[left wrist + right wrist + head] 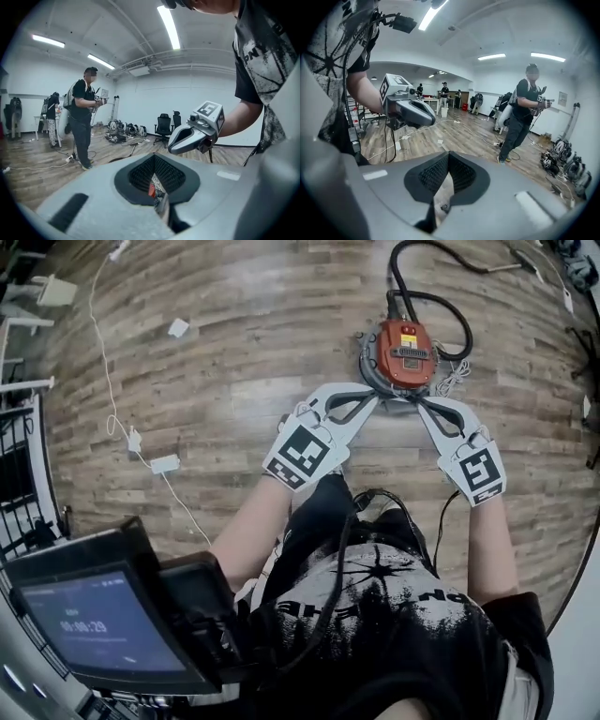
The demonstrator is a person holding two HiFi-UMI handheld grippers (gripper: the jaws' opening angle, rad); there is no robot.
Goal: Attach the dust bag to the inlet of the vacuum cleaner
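Observation:
The vacuum cleaner [404,354], a round grey drum with an orange-red top, stands on the wooden floor, and its black hose [441,304] loops behind it. I see no dust bag in any view. Both grippers are held high above the floor, in front of the person's chest. My left gripper [373,397] is shut with nothing in it, and its black pads meet in the left gripper view [155,159]. My right gripper [419,406] is also shut and empty, as the right gripper view [449,157] shows. Each gripper appears in the other's view: the right gripper [186,139] and the left gripper [415,114].
A white cable with a power adapter [164,463] trails over the floor at the left, near a white scrap [178,327]. A dark screen [94,624] sits at the lower left. Another person [83,123] stands across the room, near office chairs [163,126] and gear.

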